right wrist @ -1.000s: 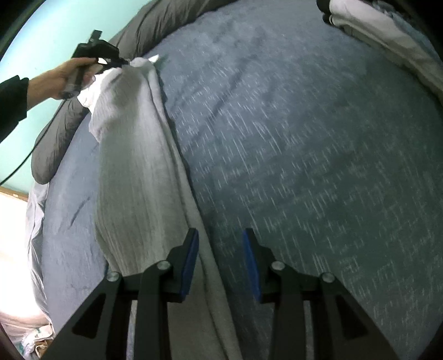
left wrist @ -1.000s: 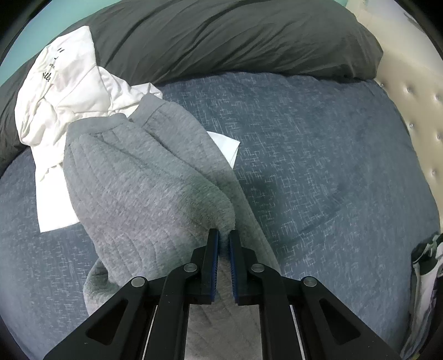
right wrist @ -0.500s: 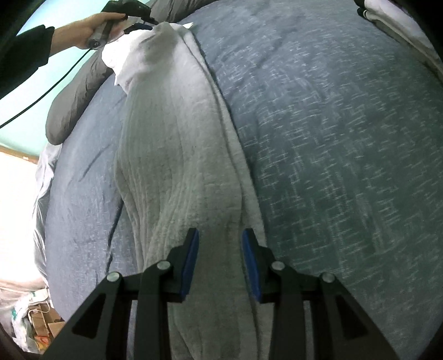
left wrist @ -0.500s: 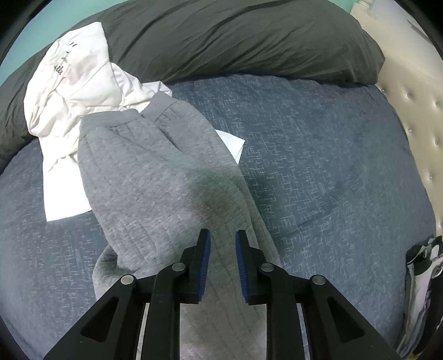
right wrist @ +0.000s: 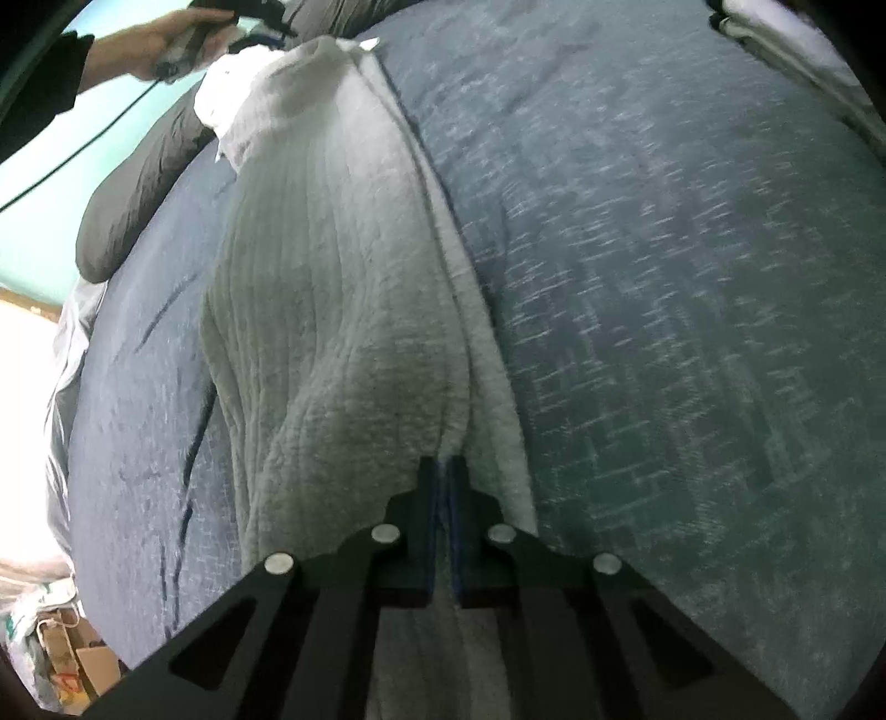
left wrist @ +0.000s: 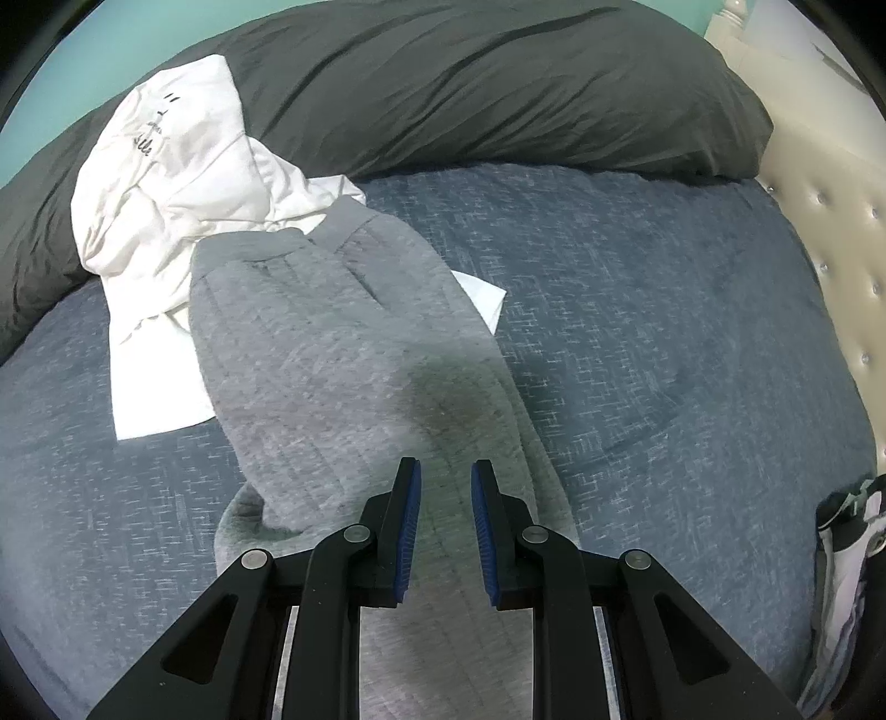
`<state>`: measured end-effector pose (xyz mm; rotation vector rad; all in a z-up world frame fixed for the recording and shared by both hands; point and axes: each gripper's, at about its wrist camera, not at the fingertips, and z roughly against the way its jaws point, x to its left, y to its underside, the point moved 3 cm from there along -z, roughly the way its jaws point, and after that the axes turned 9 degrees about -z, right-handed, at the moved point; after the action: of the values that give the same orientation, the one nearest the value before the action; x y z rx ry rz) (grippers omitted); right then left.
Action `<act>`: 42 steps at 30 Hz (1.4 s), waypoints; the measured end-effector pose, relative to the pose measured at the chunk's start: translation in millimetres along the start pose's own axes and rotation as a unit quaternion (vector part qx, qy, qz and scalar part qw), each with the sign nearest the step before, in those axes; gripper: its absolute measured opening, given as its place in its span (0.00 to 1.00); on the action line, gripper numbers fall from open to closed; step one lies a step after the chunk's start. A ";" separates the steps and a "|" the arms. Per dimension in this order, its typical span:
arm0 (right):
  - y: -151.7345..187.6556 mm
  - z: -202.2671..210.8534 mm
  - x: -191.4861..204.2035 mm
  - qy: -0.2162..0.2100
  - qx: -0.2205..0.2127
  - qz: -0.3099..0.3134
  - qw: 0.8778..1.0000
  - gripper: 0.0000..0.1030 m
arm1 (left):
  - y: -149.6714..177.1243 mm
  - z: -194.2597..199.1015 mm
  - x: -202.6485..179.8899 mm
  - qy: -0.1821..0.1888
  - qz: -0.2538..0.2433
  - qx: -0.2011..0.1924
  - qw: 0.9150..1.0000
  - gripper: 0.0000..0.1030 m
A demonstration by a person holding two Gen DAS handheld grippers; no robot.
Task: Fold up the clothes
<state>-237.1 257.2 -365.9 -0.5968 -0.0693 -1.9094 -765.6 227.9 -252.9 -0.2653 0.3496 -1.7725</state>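
Observation:
Grey sweatpants (left wrist: 332, 343) lie lengthwise on the blue bedspread (left wrist: 637, 304), waistband at the far end, partly over a crumpled white shirt (left wrist: 166, 166). My left gripper (left wrist: 446, 471) hovers over the near part of the pants, open by a narrow gap with no cloth between its blue pads. In the right wrist view the same pants (right wrist: 343, 277) run away from me. My right gripper (right wrist: 443, 462) has its jaws closing tight, and the pads pinch a fold of the grey cloth. A person's hand (right wrist: 149, 44) holds the left gripper at the pants' far end.
A dark grey pillow (left wrist: 470, 83) lies along the bed's far side, and a cream tufted headboard (left wrist: 830, 194) is at the right. More clothing (left wrist: 847, 554) sits at the bed's right edge. Bags and boxes (right wrist: 61, 653) stand on the floor beyond the bed's left edge.
The left gripper opened, let go of the pants' fold and drew back slightly. The right gripper moved from the bare bedspread over the pants and shut on the cloth.

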 end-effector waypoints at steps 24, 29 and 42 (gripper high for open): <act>-10.2 15.0 -38.4 0.006 0.006 -0.027 1.000 0.03 | -21.6 -15.4 25.6 -0.008 0.060 -0.012 0.998 0.20; -11.4 14.9 -39.4 0.003 0.013 -0.018 1.000 0.03 | -42.8 -17.6 43.9 -0.015 0.081 -0.024 0.996 0.34; -26.3 4.6 -36.5 0.011 0.025 -0.022 0.999 0.03 | -40.6 -69.3 43.5 -0.032 0.058 0.026 0.997 0.34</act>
<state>-247.9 300.8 -371.8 -0.5446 -0.1180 -1.9507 -837.2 200.3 -302.5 -0.2593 0.2669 -1.6528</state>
